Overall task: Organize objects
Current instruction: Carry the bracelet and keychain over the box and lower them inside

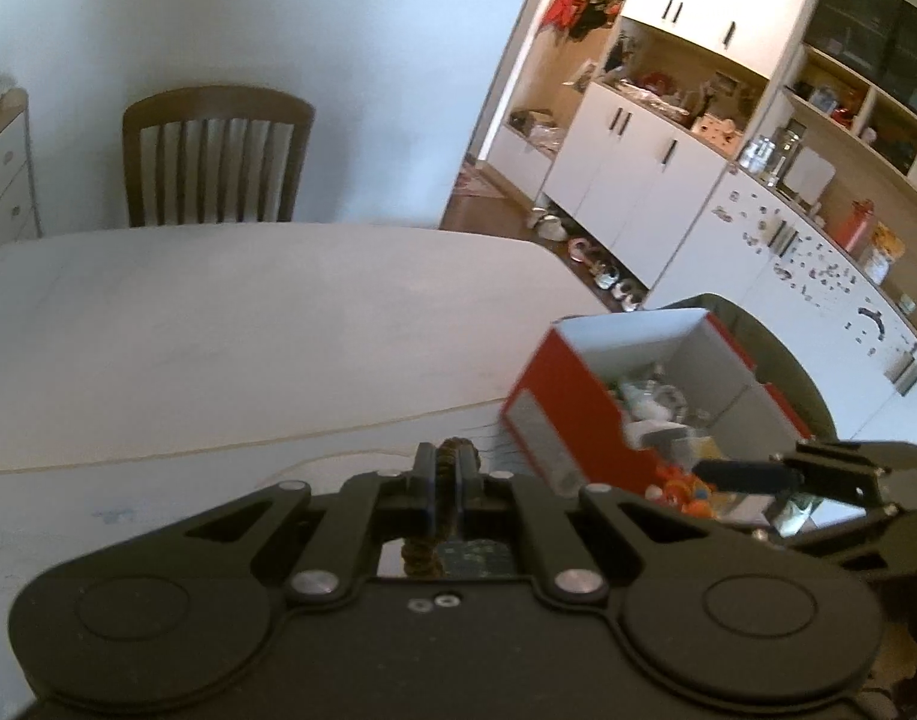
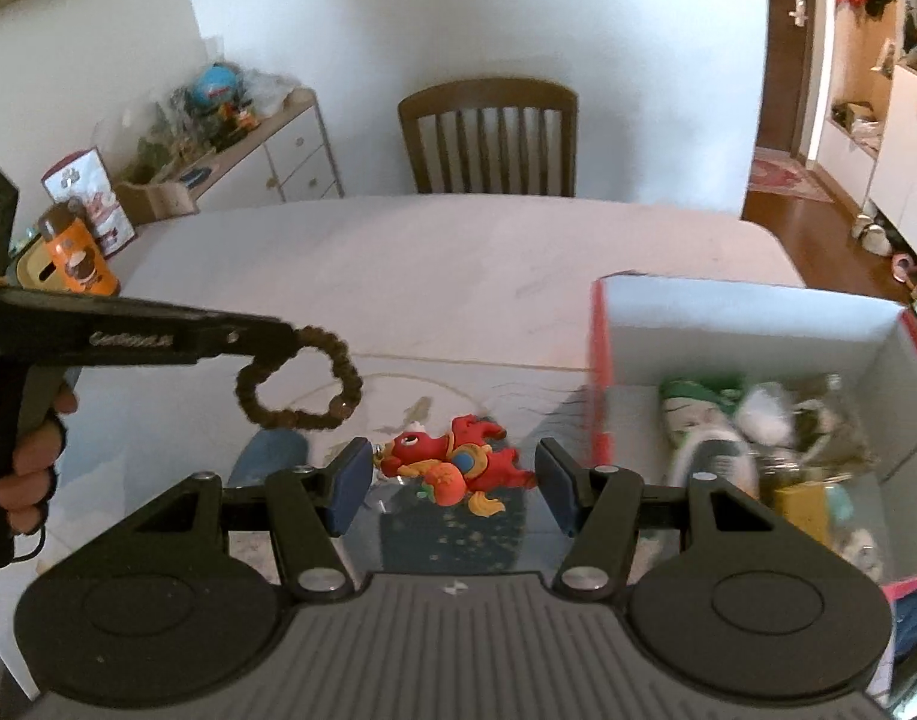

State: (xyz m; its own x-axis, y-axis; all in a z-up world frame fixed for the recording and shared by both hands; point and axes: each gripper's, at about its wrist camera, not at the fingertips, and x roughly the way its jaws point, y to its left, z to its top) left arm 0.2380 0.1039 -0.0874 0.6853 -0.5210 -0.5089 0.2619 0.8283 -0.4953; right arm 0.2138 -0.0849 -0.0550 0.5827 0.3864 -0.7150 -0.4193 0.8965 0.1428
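Note:
My left gripper (image 1: 447, 465) is shut on a brown beaded bracelet (image 1: 452, 450); in the right wrist view the bracelet (image 2: 305, 384) hangs as a loop from that gripper's tip, above the table. My right gripper (image 2: 452, 483) is open, its blue pads either side of a red horse-shaped toy (image 2: 458, 462) that lies on the table between them, apart from both. A red box with a white inside (image 2: 752, 312) stands at the right and holds several small items. The left wrist view shows the same box (image 1: 569, 384) and the right gripper's finger (image 1: 740, 474) in front of it.
A pale table (image 2: 446, 258) carries an orange-and-brown canister (image 2: 77, 252) at its far left. A wooden chair (image 2: 488, 138) stands at the far side. A low drawer cabinet (image 2: 278, 138) with clutter is left of it; white cupboards (image 1: 638, 180) line the right wall. A hand (image 2: 23, 468) grips the left gripper's handle.

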